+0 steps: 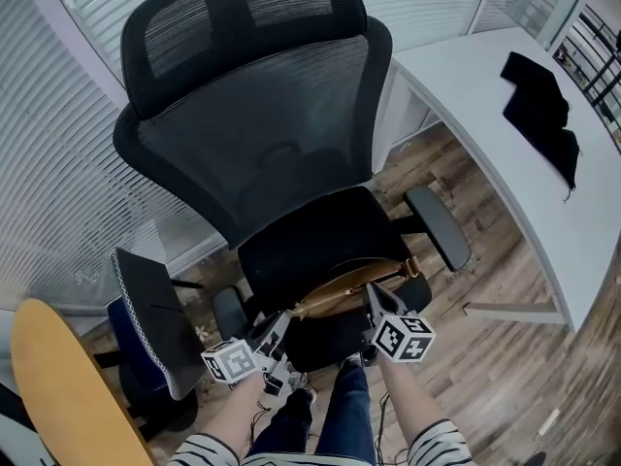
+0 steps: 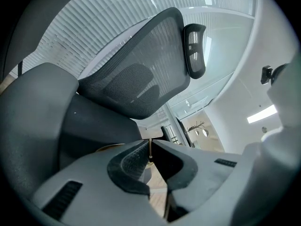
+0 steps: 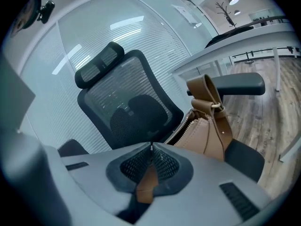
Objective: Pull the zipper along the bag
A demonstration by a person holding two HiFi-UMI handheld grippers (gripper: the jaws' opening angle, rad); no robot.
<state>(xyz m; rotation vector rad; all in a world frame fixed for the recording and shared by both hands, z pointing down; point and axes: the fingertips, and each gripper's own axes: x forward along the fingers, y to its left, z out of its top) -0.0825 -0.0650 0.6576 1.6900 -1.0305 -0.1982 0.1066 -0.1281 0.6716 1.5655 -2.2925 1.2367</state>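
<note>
Now both grippers hold the tan bag, which lies on the seat of a black office chair.
The left gripper is closed on a thin edge at the left end of the bag. The right gripper is closed on a tan leather zipper tab, nearer to the right end of the bag. In the right gripper view, zipper teeth show along the top edge of the bag, and its folded strap stands just beside the armrest of the chair.

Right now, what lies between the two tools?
The bag on the seat stretches from left tool to right tool, both shut on it. The head view shows this.
</note>
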